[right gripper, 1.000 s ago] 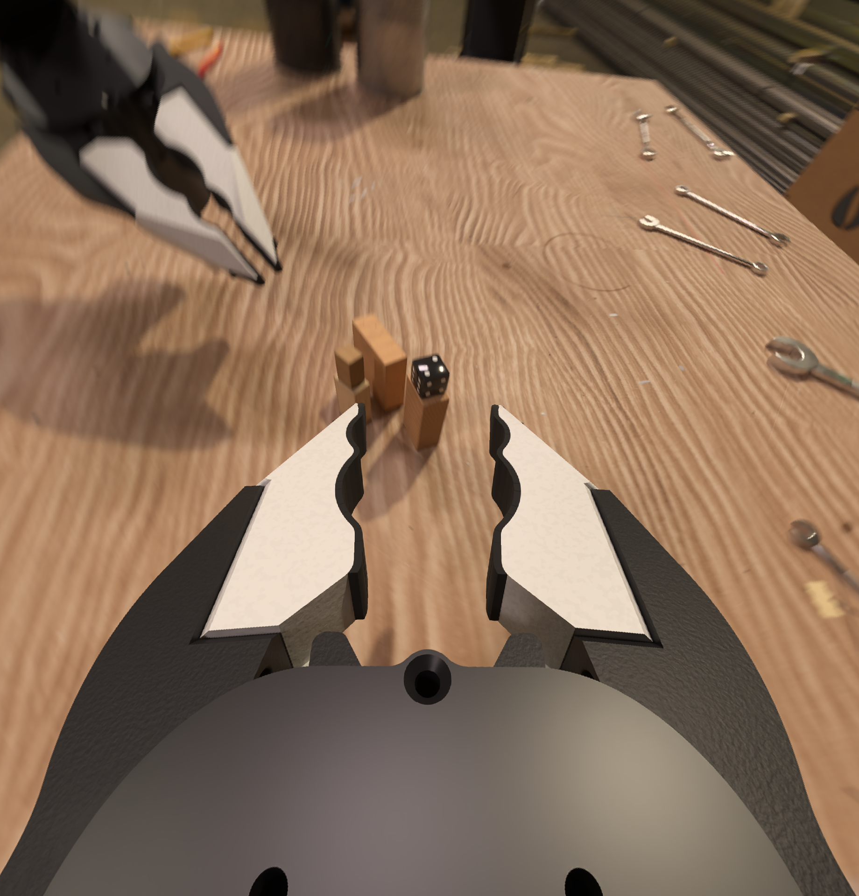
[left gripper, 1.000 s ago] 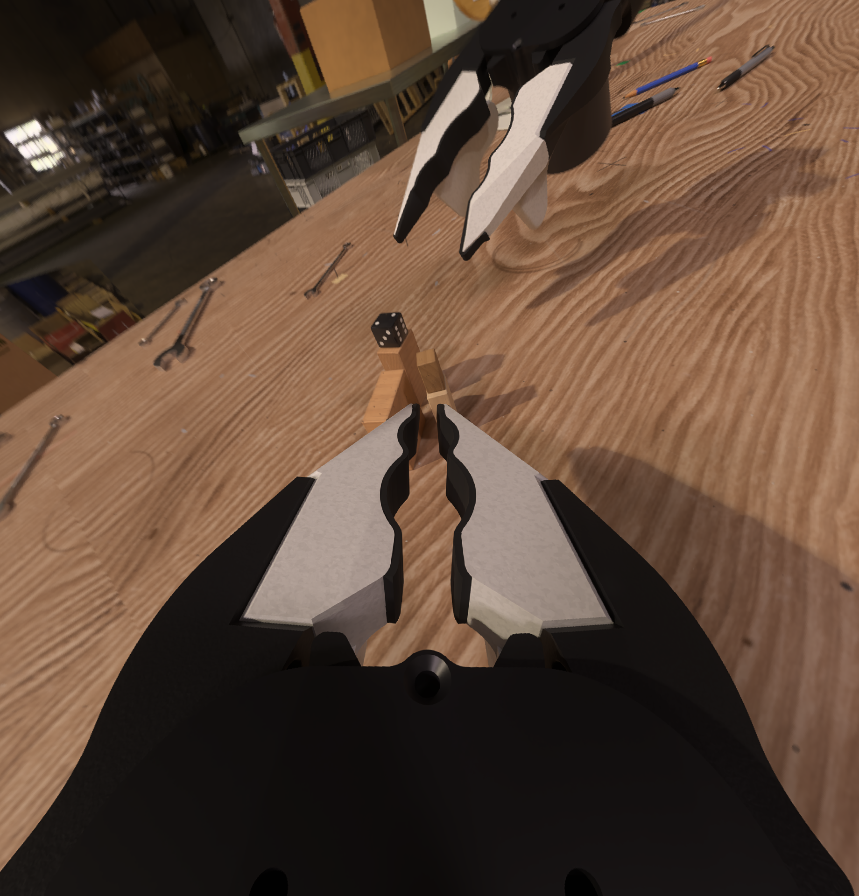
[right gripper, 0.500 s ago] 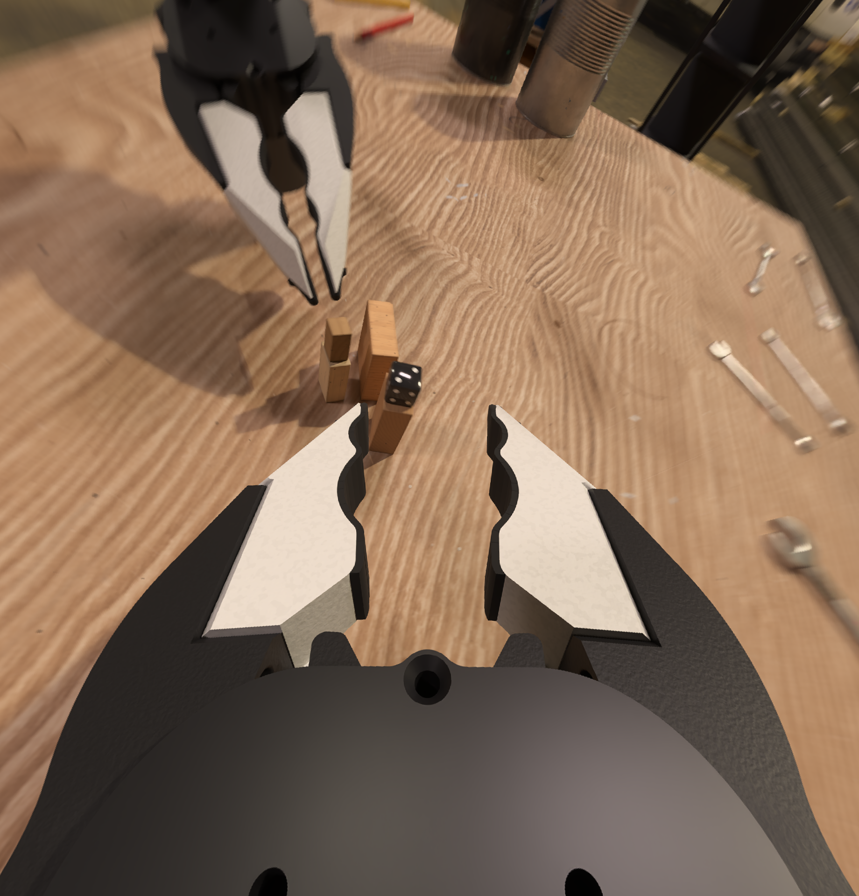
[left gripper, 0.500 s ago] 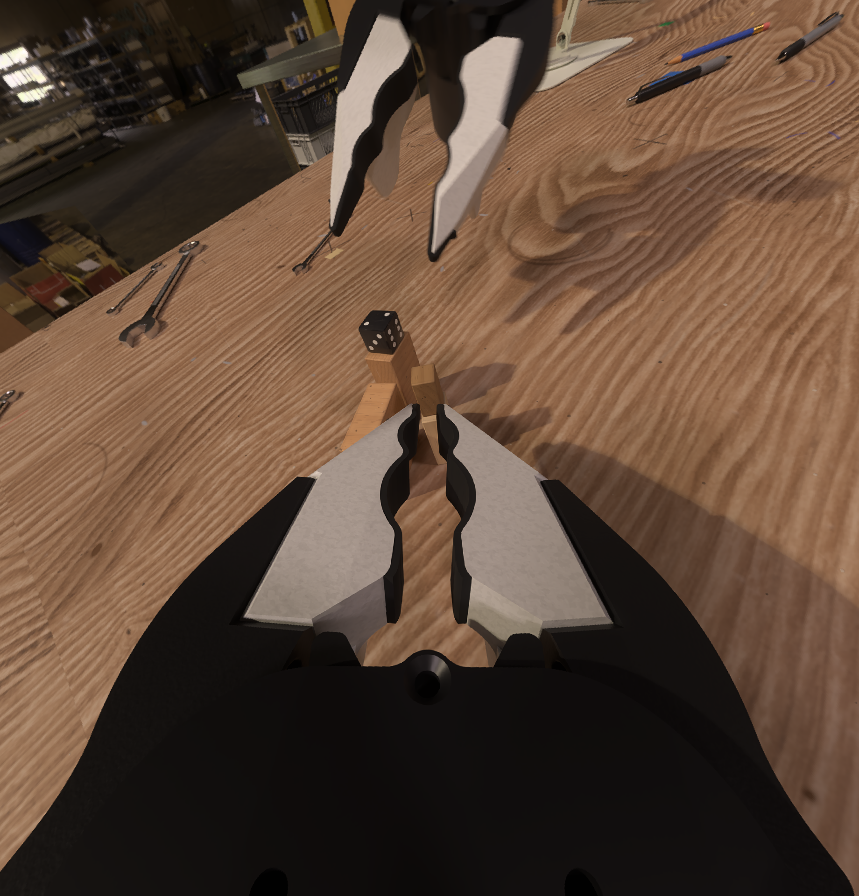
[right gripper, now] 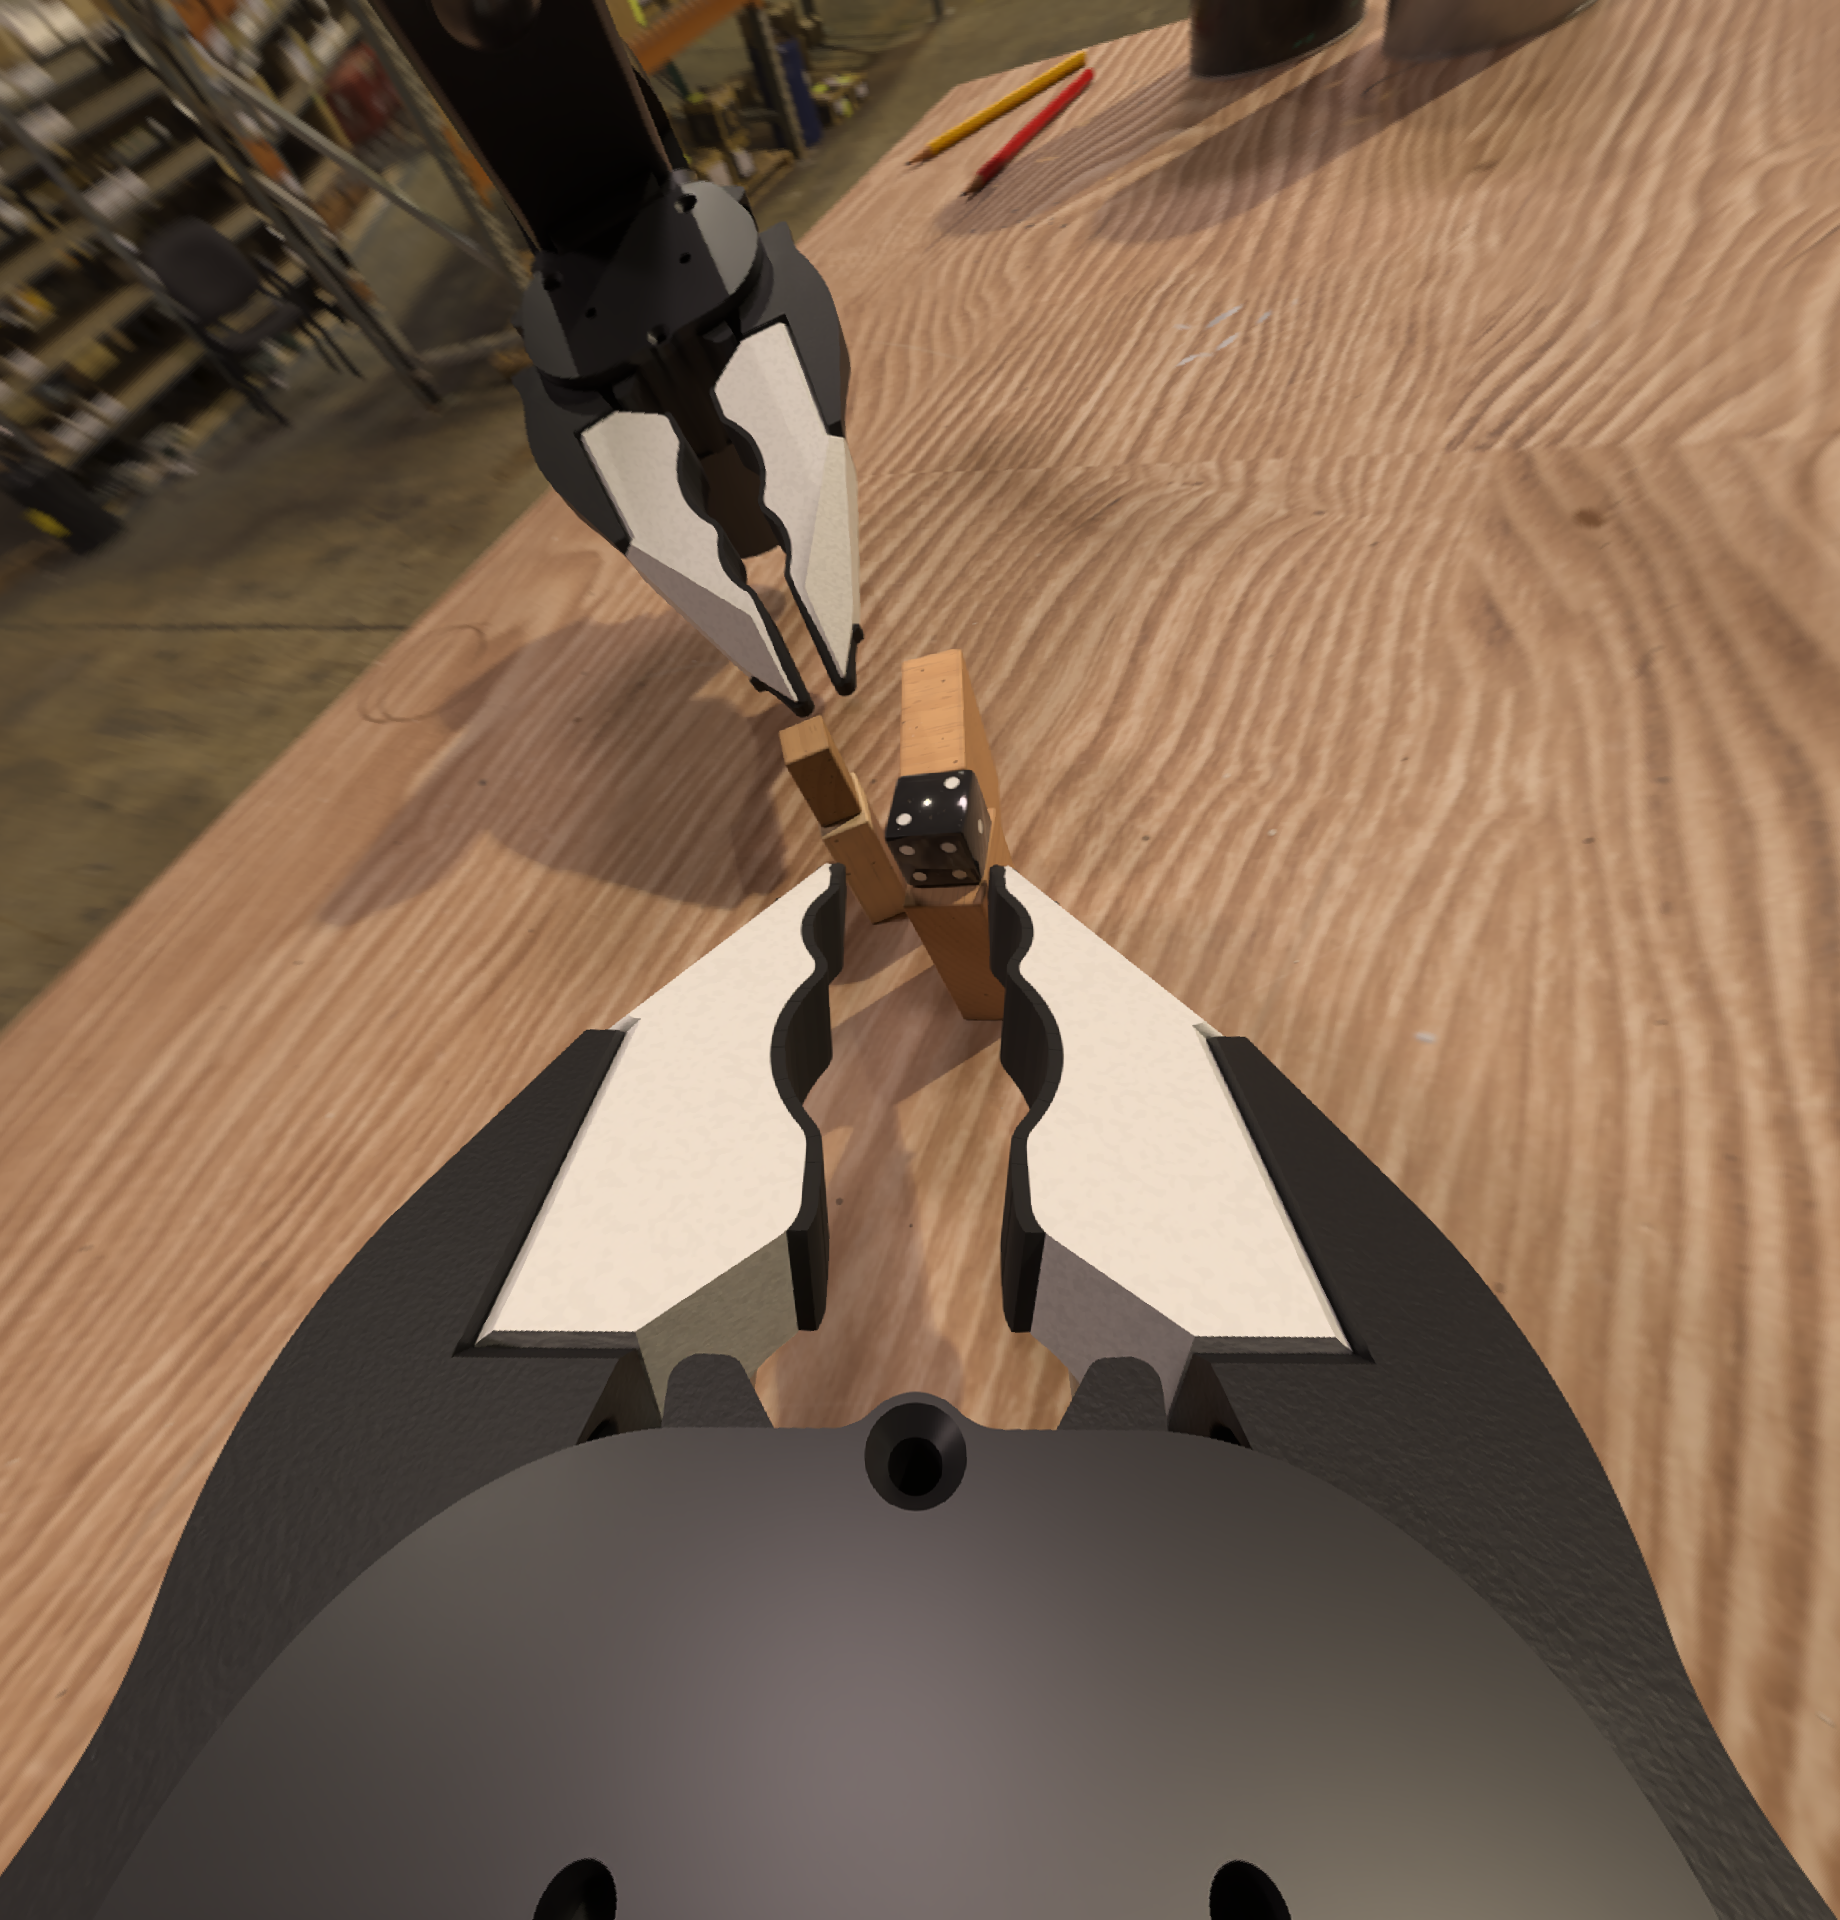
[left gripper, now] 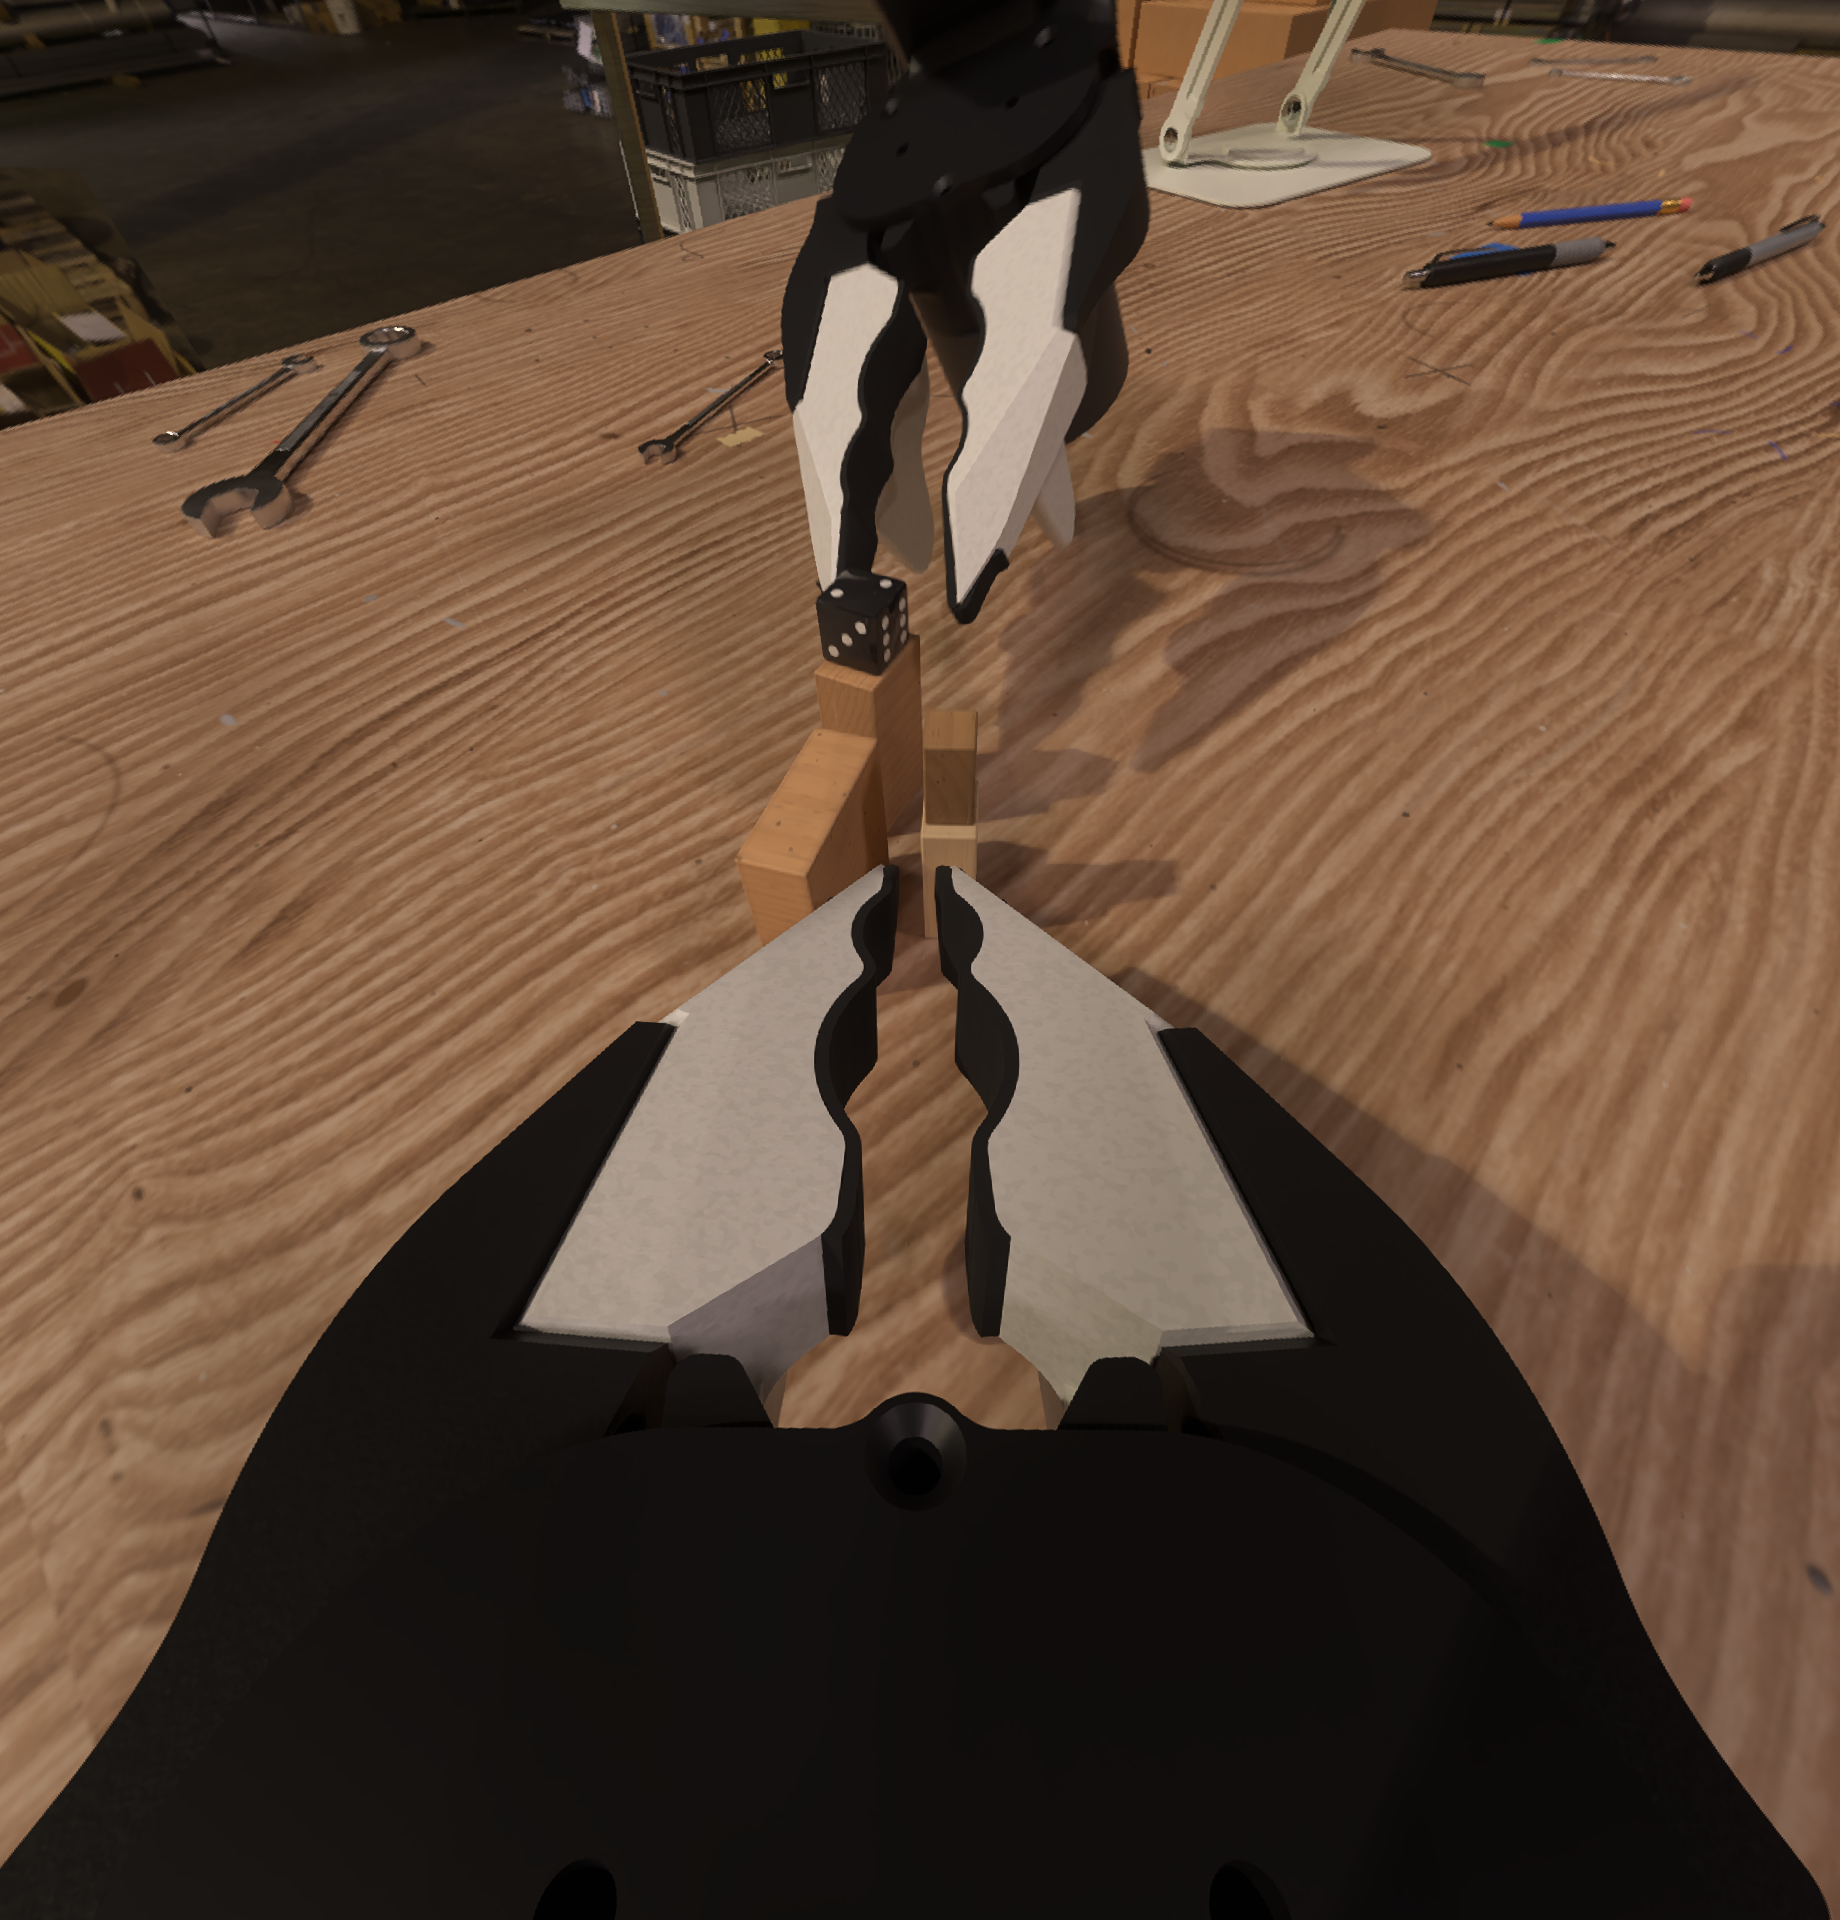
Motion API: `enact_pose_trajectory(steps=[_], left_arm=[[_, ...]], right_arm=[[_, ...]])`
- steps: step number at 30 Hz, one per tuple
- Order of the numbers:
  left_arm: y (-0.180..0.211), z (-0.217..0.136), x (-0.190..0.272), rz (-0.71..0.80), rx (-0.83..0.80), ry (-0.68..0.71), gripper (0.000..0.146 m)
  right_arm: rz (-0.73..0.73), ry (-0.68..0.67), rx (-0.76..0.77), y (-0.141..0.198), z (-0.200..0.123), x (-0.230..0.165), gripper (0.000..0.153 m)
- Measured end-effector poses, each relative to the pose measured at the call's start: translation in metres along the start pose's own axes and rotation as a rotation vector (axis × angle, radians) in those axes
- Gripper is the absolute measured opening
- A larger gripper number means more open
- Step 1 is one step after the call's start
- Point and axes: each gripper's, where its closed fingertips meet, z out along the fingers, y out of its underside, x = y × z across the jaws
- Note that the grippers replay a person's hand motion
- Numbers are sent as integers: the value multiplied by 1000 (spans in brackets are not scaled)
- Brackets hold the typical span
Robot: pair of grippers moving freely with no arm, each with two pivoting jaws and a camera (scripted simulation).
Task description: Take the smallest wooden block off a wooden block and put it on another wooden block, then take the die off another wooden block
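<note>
Left gripper (left gripper: 914,883), nearest in its own view, is hovering with jaws at a narrow gap, holding nothing, tips just short of the smallest wooden block (left gripper: 949,756), which is sitting on a pale block (left gripper: 947,862) on the counter (left gripper: 1415,935). Just beside stand a wide block (left gripper: 807,831) and, beyond it, a tall block (left gripper: 874,717) carrying the black die (left gripper: 862,621). Farthest, the right gripper (left gripper: 911,592) is hanging above the die with jaws moderately apart and empty. Judged best practice: centre the narrow jaws squarely over the small block's side faces, close gently, and lift straight up, so that neither the neighbouring blocks nor the die are being nudged.
</note>
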Motion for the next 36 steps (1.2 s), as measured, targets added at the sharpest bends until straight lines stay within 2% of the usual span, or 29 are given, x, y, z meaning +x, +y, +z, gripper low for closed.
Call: enact_pose_trajectory(steps=[3,6,10,17,21,23,26,28,32,36], left_arm=[[4,-9,1,20,-2,2,7],[4,-16,7,17,31,40,7],[0,-16,10,-25,81,81,7],[0,-16,4,-22,73,64,7],[3,-14,5,-6,56,86,7],[4,-13,4,7,50,91,7],[3,-12,3,16,44,98,7],[-1,-12,-1,39,39,88,7],[-13,-14,-16,104,-11,49,7],[-21,-16,-26,116,-102,95,7]], right_arm=[[-170,126,-22,-8,-4,-4,37],[-400,173,-40,-28,3,-30,33],[-486,104,-235,-15,32,-34,29],[-586,105,-311,-13,39,-22,21],[-583,79,-350,-5,47,-21,18],[-609,95,-357,-4,49,-19,10],[-605,115,-361,-6,48,-15,10],[-533,114,-345,-10,48,-14,10],[-392,125,-219,-25,46,-5,10],[-320,112,-141,-31,44,-1,10]])
